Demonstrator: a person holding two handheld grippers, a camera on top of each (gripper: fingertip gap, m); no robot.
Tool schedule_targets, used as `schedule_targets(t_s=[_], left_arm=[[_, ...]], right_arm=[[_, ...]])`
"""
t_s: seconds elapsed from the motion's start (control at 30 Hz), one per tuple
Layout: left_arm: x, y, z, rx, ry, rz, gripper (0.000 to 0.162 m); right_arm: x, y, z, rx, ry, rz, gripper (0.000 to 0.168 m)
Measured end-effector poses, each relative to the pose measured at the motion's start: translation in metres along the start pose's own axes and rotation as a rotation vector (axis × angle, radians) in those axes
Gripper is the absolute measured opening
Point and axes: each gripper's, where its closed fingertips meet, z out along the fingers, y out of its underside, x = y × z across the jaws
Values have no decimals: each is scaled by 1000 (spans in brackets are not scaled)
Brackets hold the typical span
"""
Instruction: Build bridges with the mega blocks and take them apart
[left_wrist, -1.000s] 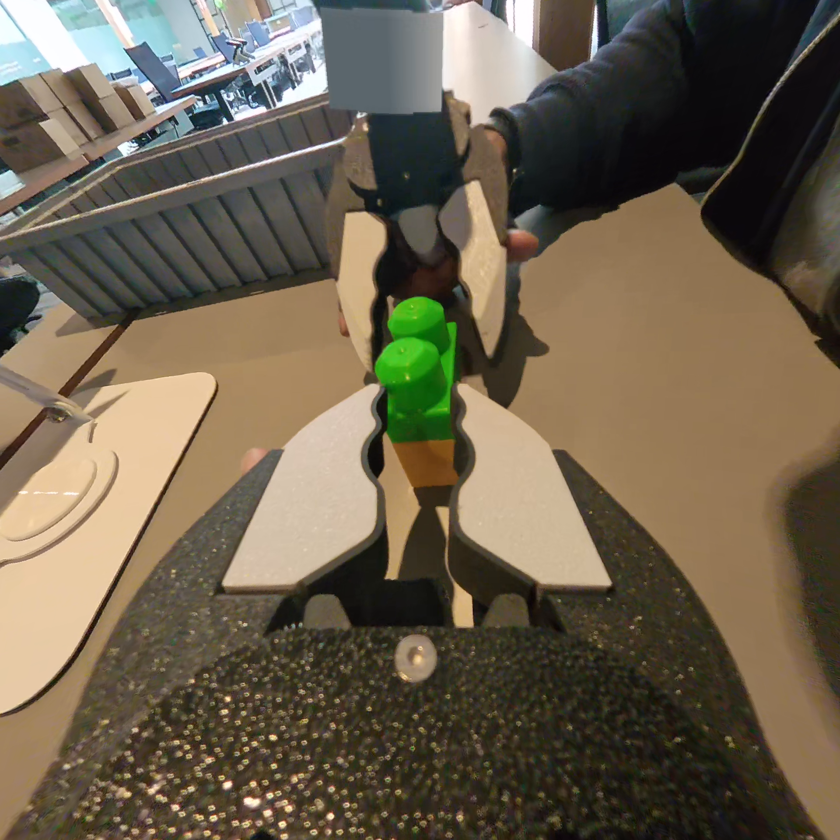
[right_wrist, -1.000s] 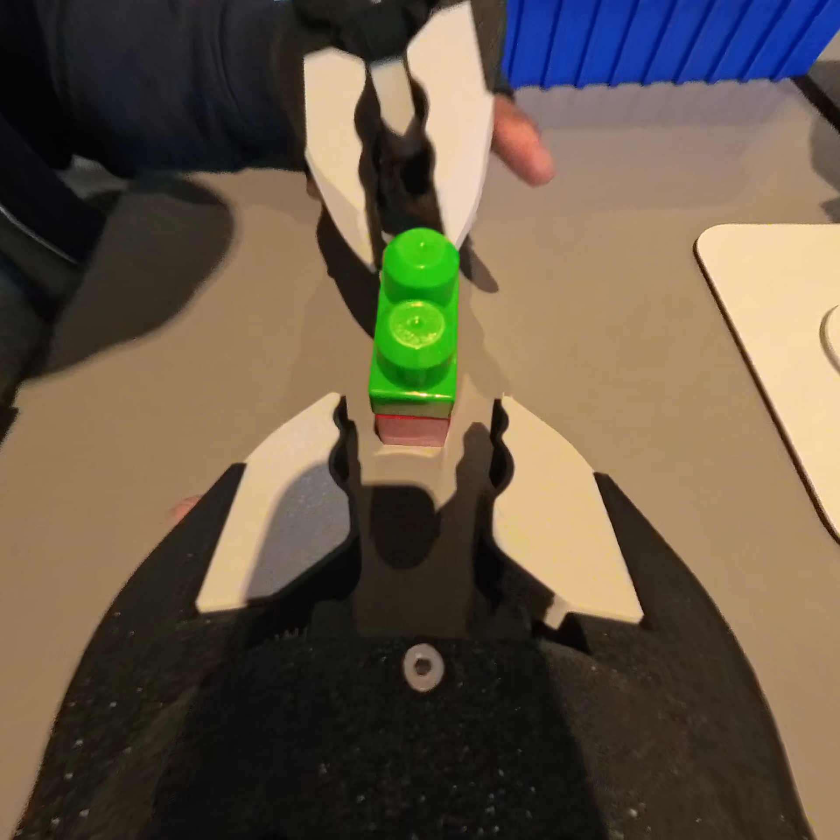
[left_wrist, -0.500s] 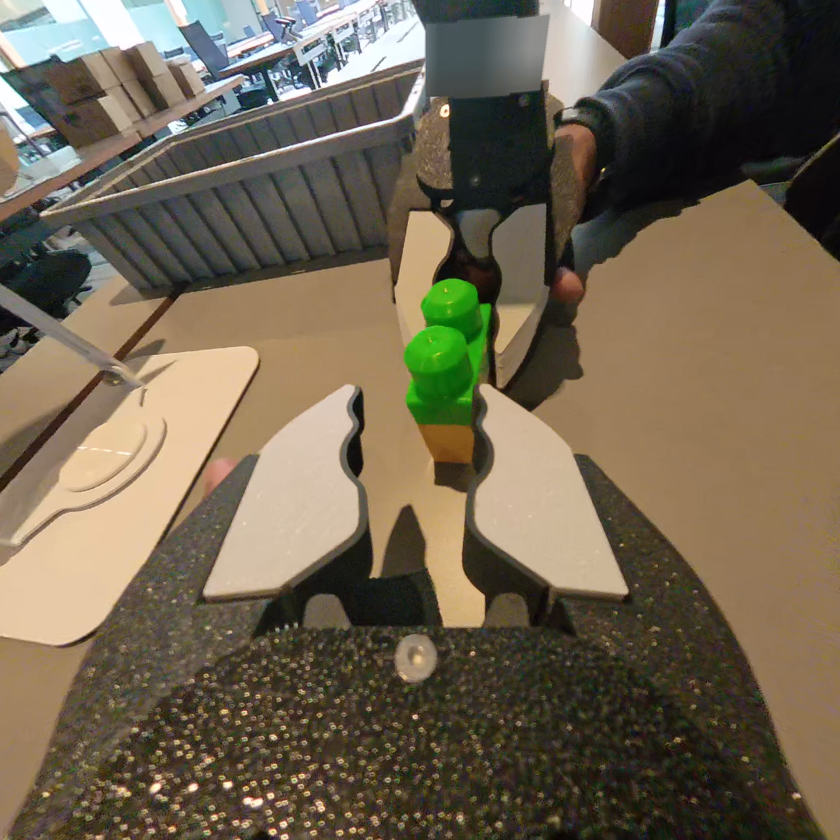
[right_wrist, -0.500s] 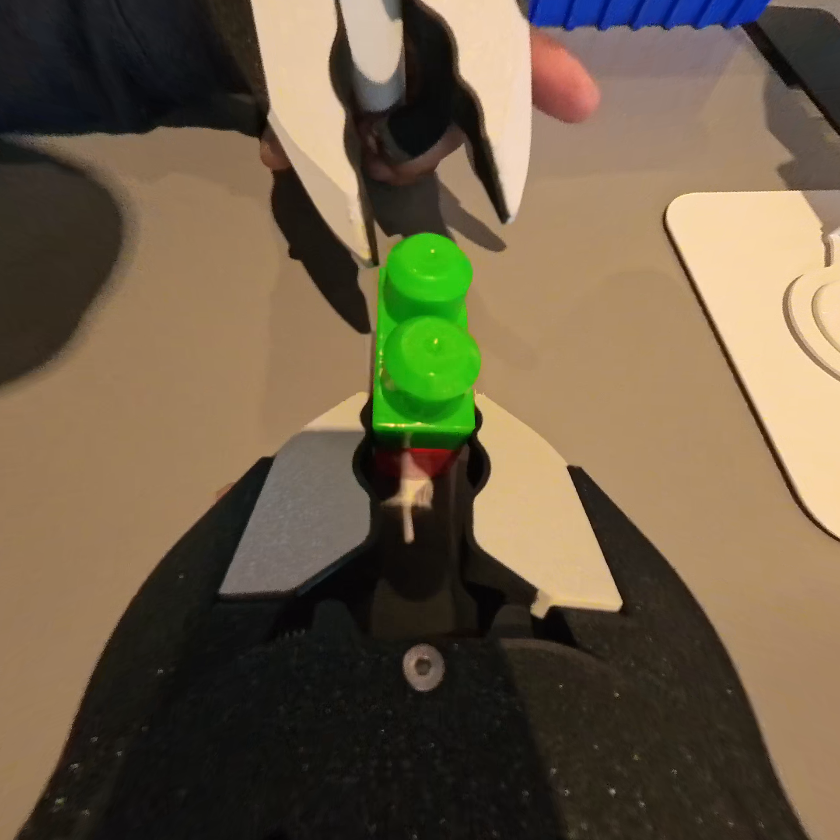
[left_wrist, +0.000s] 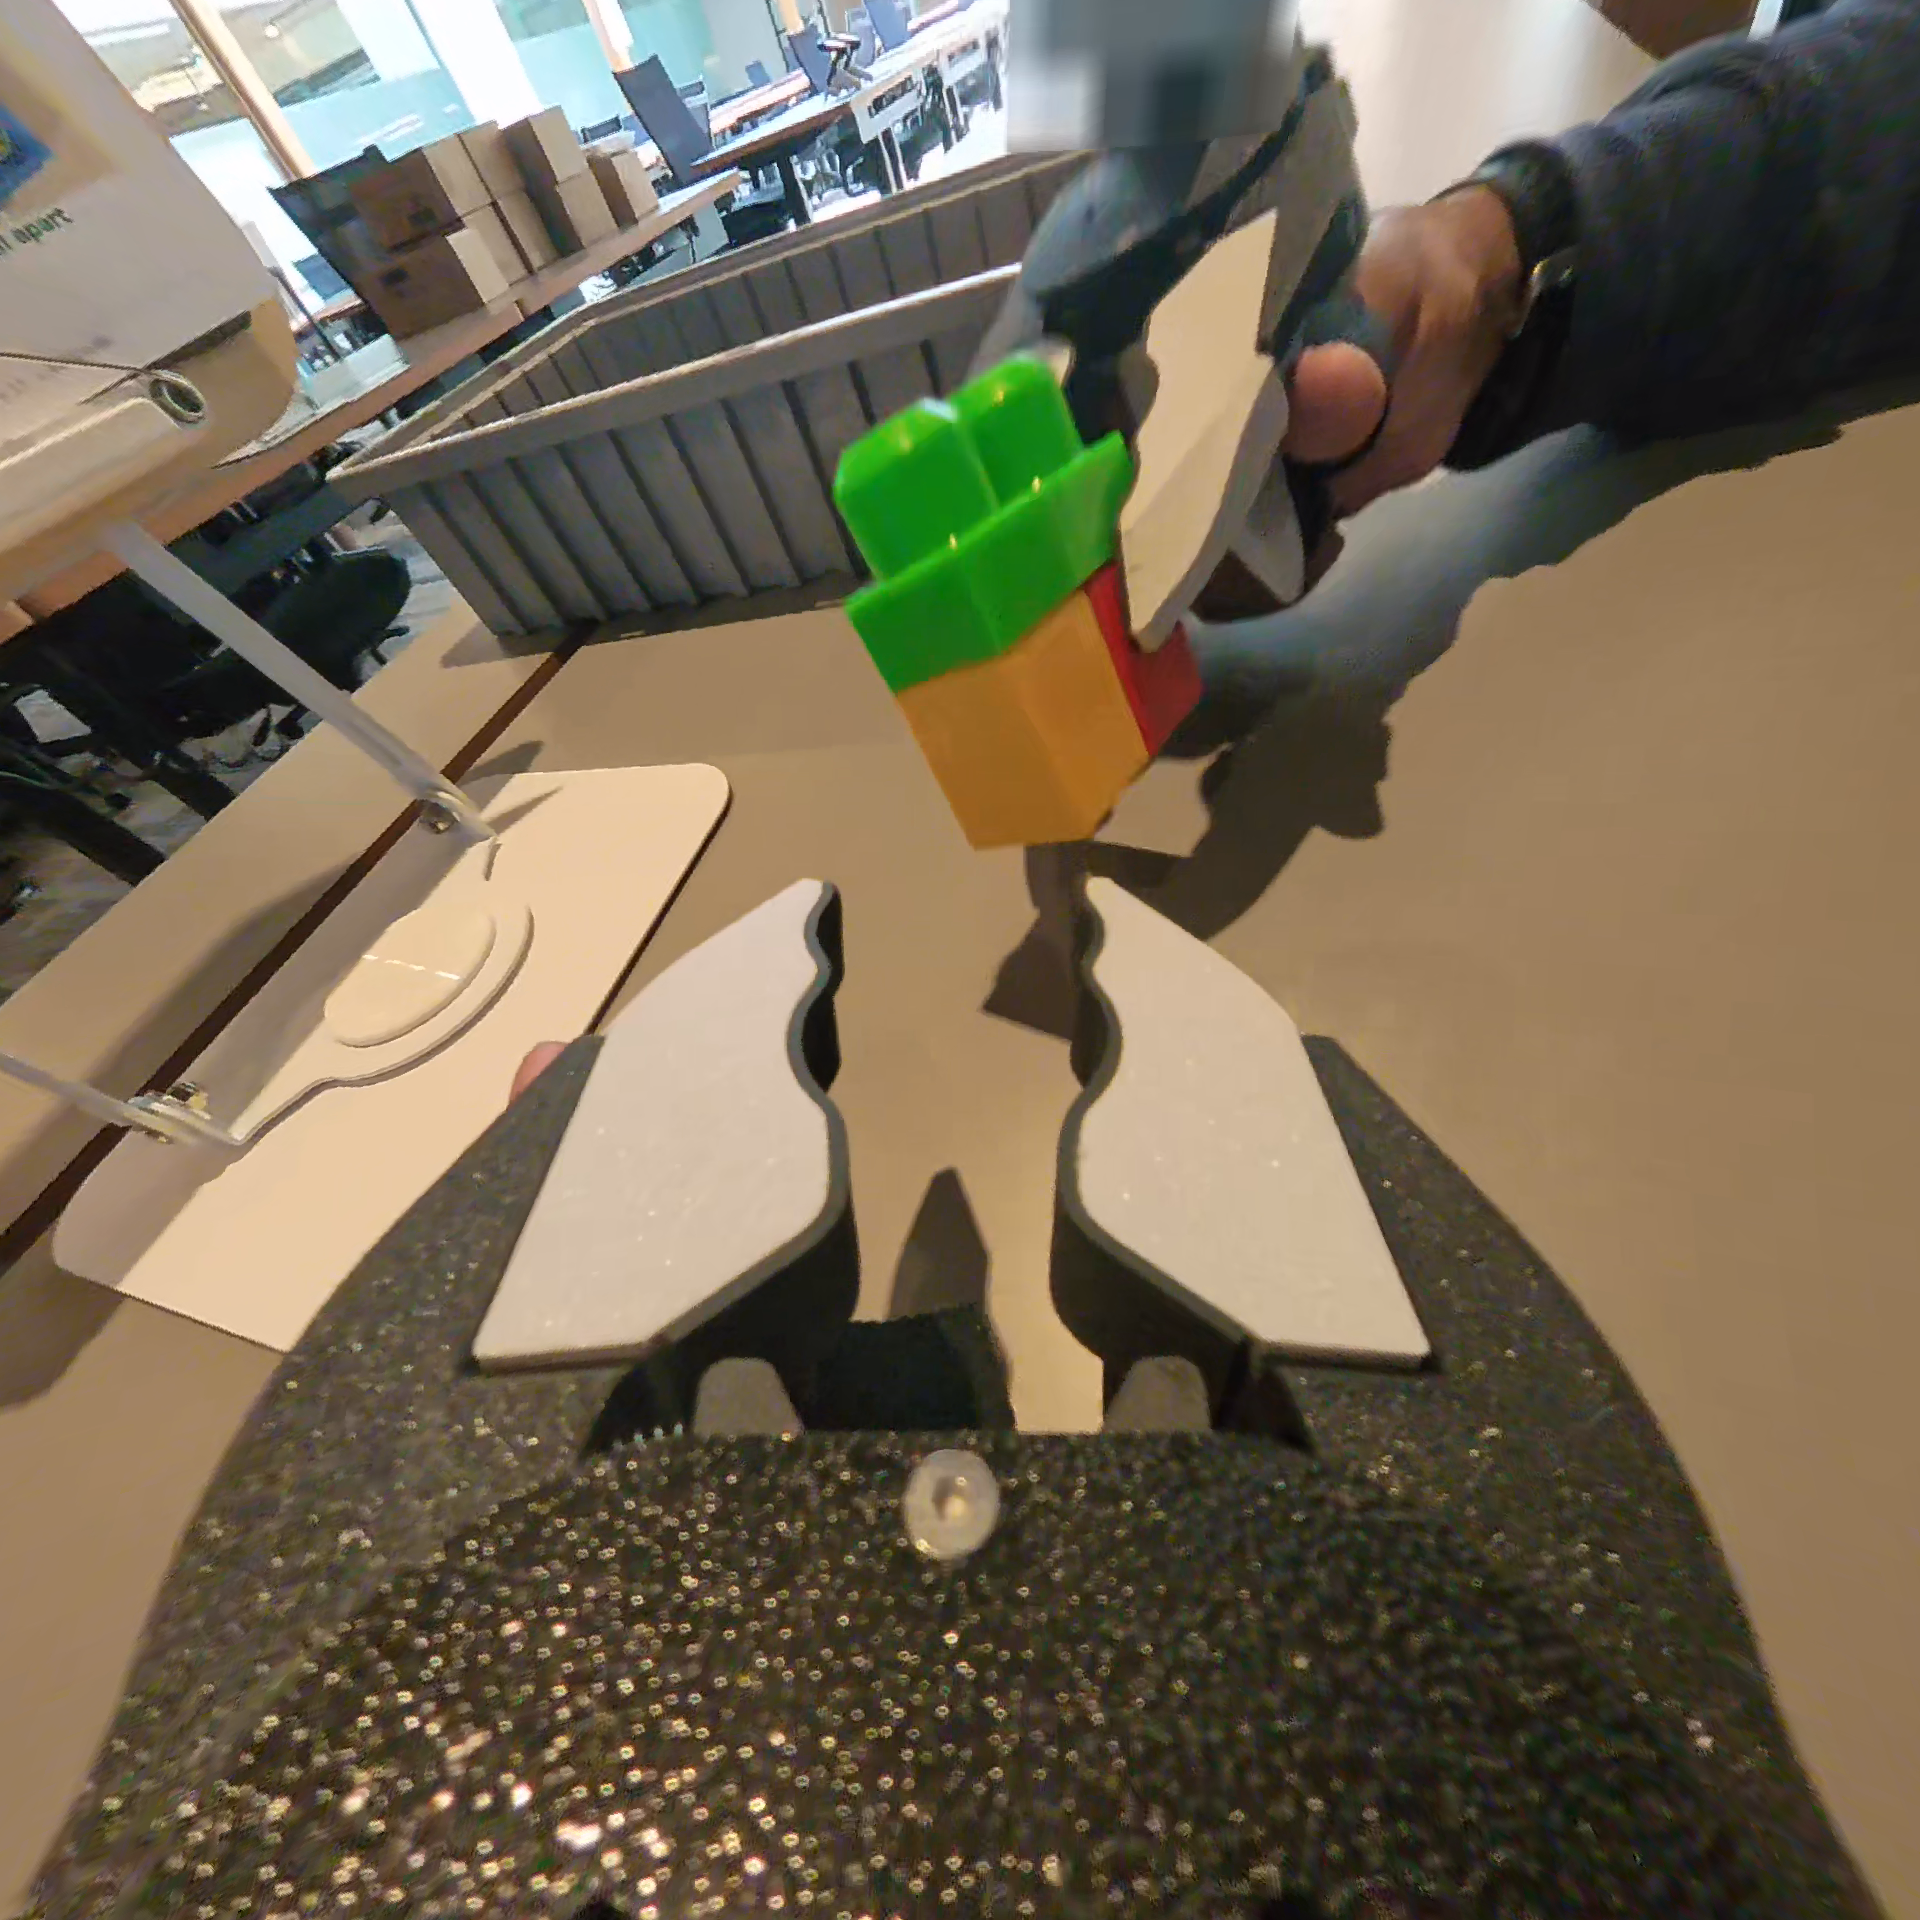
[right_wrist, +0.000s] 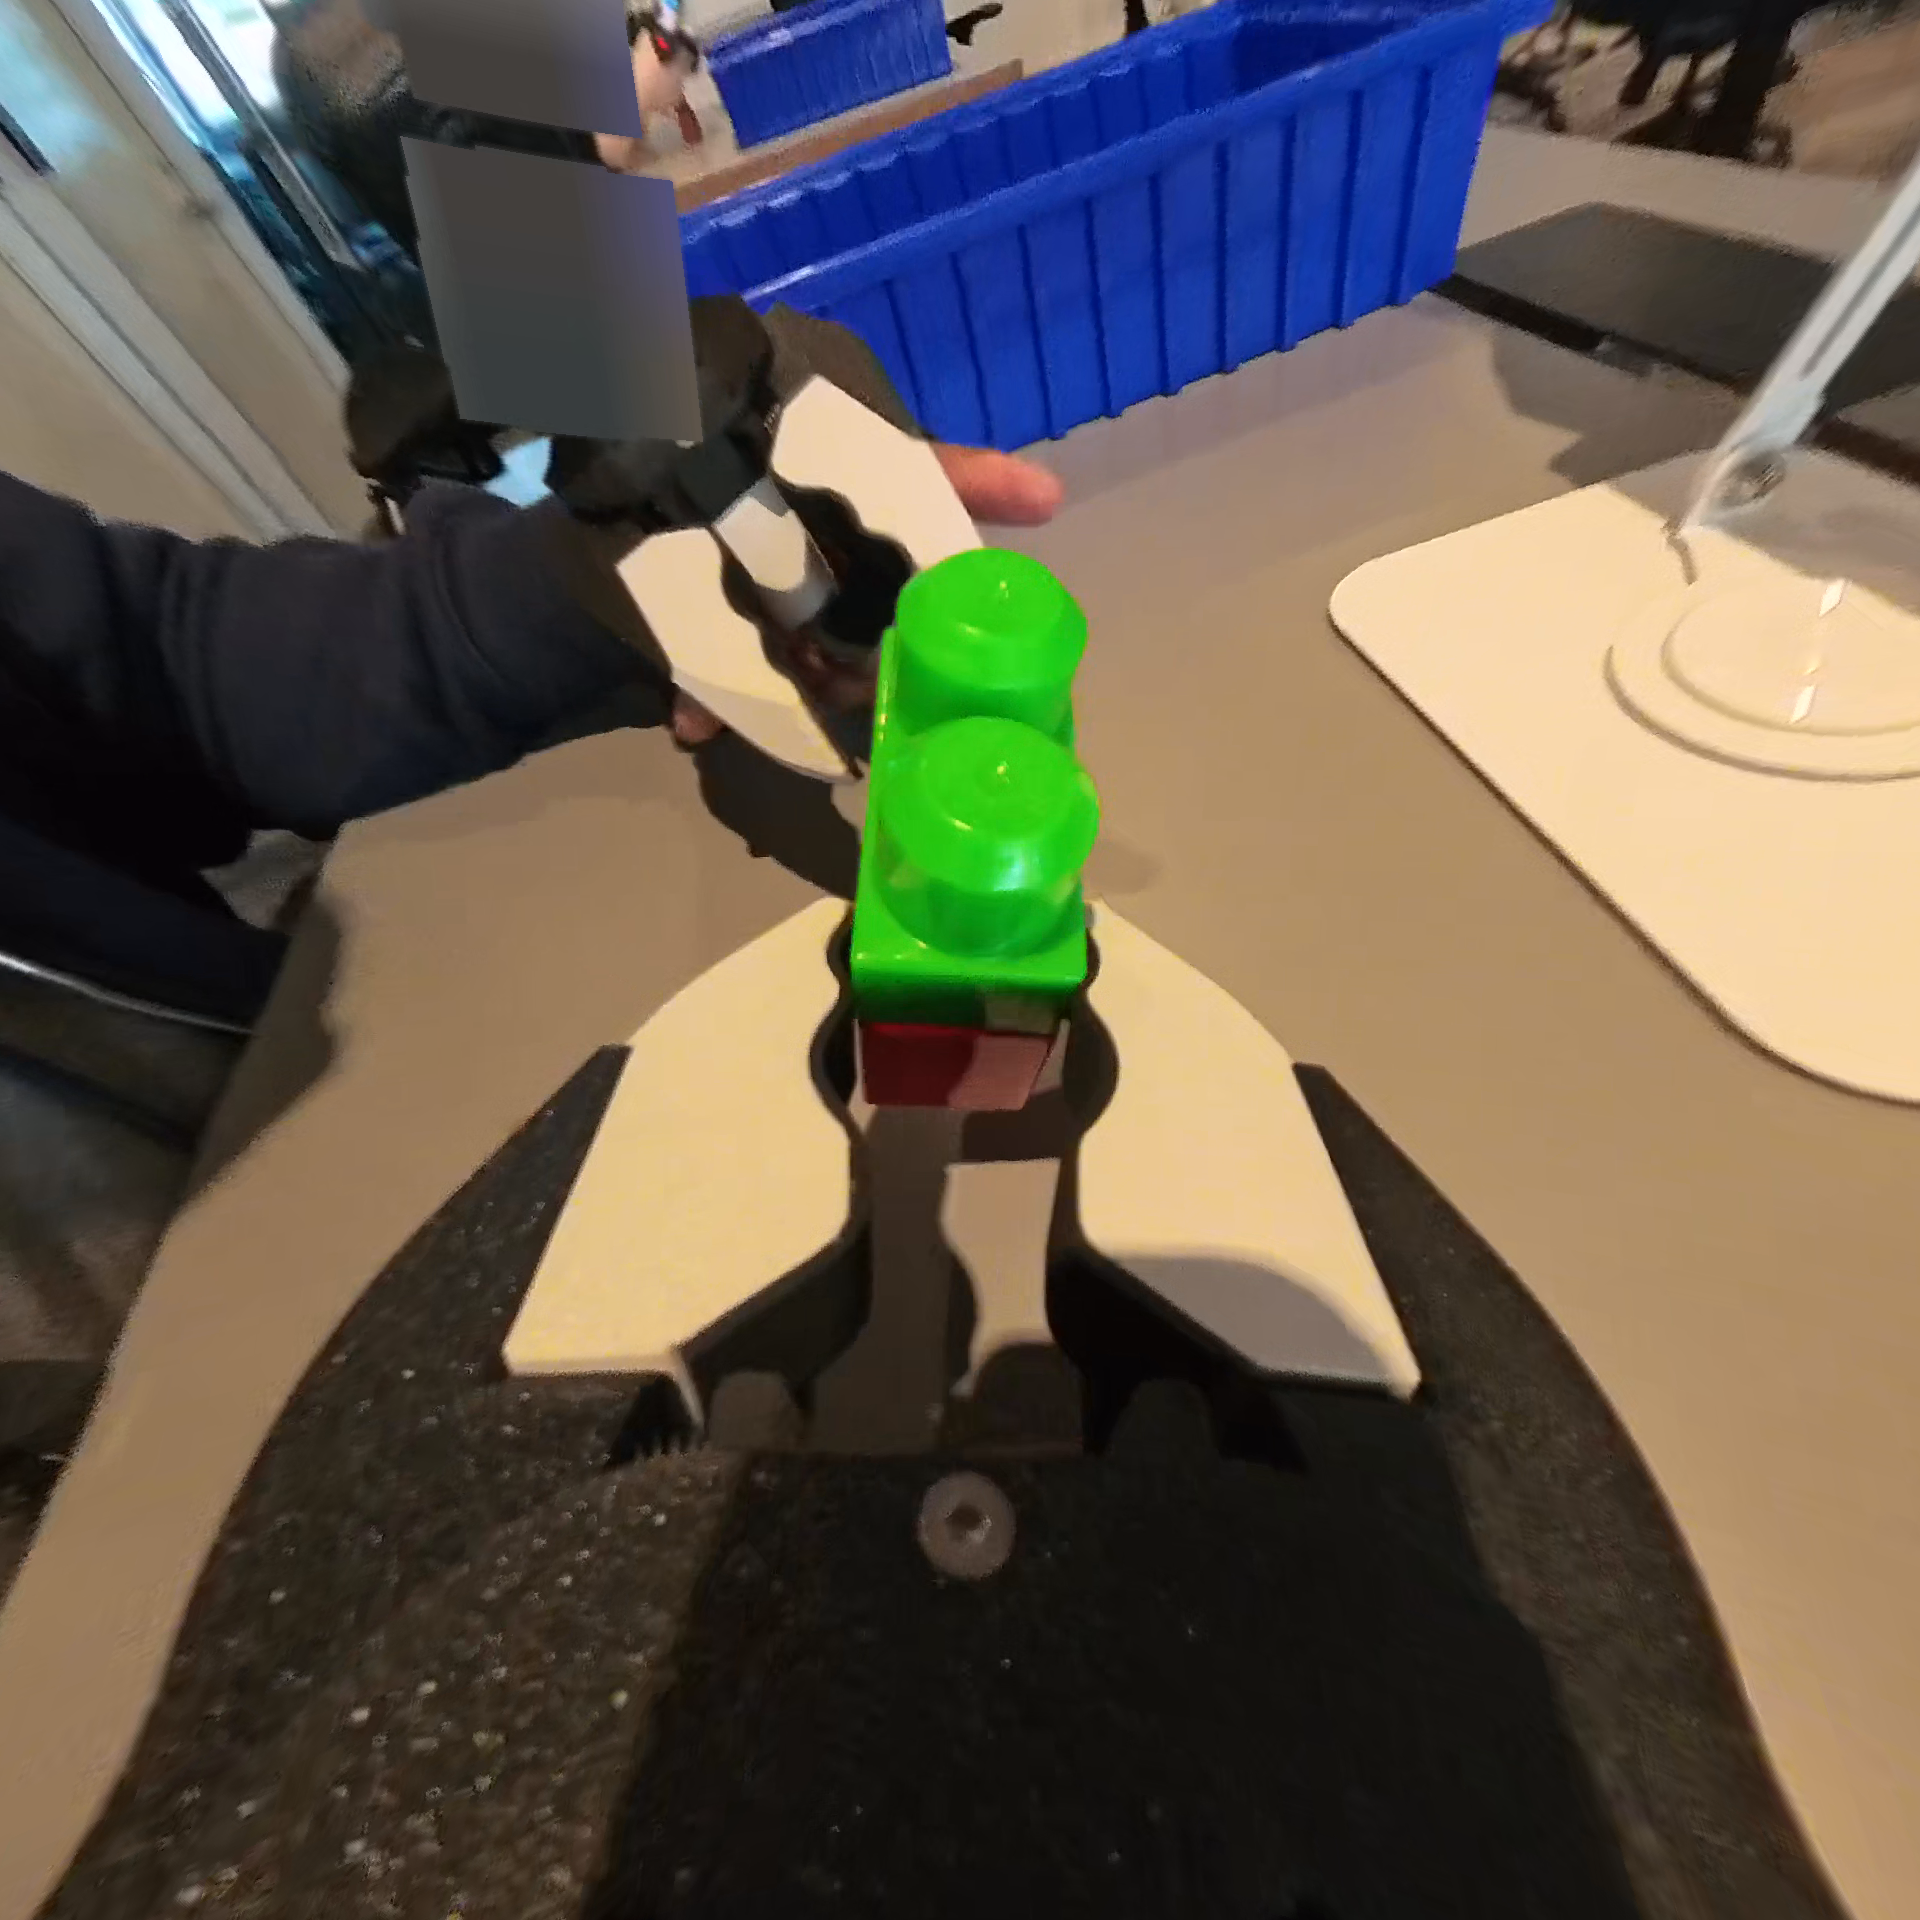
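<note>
A small bridge of mega blocks has a green two-stud block (left_wrist: 987, 540) on top of an orange block (left_wrist: 1029, 738) and a red block (left_wrist: 1153, 665). My right gripper (right_wrist: 961, 935) is shut on the red end (right_wrist: 956, 1060), under the green block (right_wrist: 977, 790). It holds the stack tilted above the table. In the left wrist view the right gripper (left_wrist: 1195, 582) shows behind the stack. My left gripper (left_wrist: 956, 904) is open and empty, just below and in front of the orange block. It also shows in the right wrist view (right_wrist: 831, 623).
A grey ribbed bin (left_wrist: 675, 447) stands at the far side of the tan table (left_wrist: 1558, 935). A blue ribbed bin (right_wrist: 1122, 249) stands beyond the other side. A white base plate with a clear stand (left_wrist: 416, 977) lies beside the work area, also in the right wrist view (right_wrist: 1662, 831). My right fingertips sit around 7 cm from my left ones.
My left gripper opened, let go of the stack and drew back. My right gripper closed on the red end and lifted the stack off the table, tilting it.
</note>
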Motion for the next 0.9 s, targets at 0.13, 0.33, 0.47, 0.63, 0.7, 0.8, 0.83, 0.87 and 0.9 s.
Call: schedule_targets(t_s=[0.13,0.33,0.47,0.63,0.7,0.8,0.83,0.87,0.9], left_arm=[[1,4,2,-33,-27,38,40],[6,6,5,-60,-51,94,40],[11,11,9,-101,-50,128,39],[12,18,14,-157,-66,177,39],[11,18,13,-155,-76,180,39],[7,19,11,-157,-97,177,39],[6,19,10,-158,-103,175,39],[5,20,9,-157,-107,172,39],[4,20,9,-156,-109,169,38]], right_arm=[[3,-37,-28,32,138,-147,37],[92,-98,-180,-42,685,-283,37],[206,-76,-277,-349,982,-202,37],[330,-23,-325,-723,1118,-138,37],[364,-4,-330,-861,1150,-148,38],[398,19,-339,-1056,1200,-183,38],[405,28,-340,-1102,1202,-178,38],[410,36,-341,-1139,1200,-161,38],[413,43,-341,-1163,1192,-137,39]])
